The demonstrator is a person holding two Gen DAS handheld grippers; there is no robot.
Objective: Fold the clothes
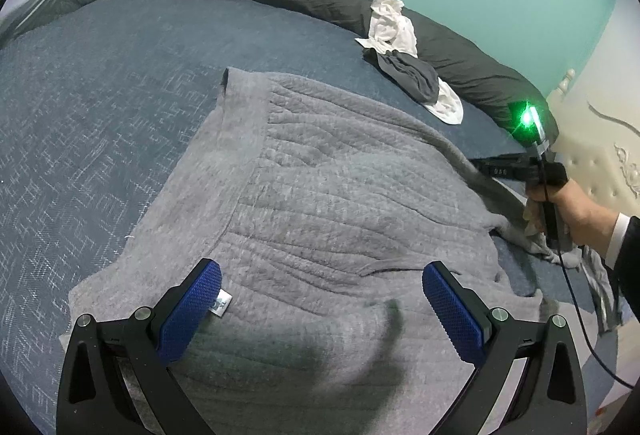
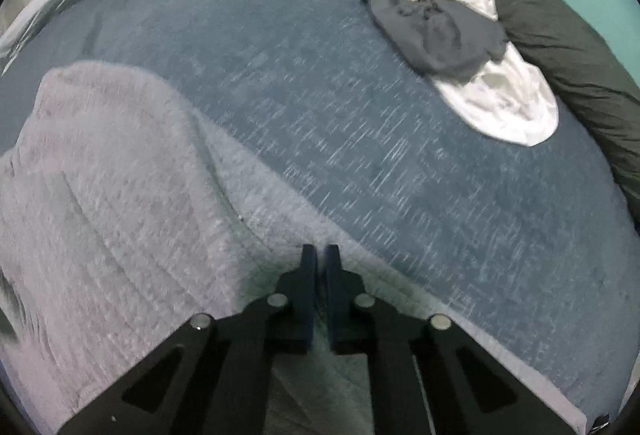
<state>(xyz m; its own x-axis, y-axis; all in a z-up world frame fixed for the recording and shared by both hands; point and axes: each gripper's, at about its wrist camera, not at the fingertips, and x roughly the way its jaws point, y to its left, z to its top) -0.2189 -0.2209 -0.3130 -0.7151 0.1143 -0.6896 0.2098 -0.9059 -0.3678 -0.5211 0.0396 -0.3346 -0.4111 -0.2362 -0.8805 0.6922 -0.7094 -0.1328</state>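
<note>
While my left gripper (image 1: 322, 309) hovers wide open over the grey sweater (image 1: 320, 175), my right gripper (image 2: 321, 255) pinches its right edge, presumably to fold it.

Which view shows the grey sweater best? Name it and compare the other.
The left wrist view: the grey sweater lies spread on the bed almost whole, ribbing and label sharp. The right wrist view shows only one blurred part, with the right claw closed at its edge.
</note>
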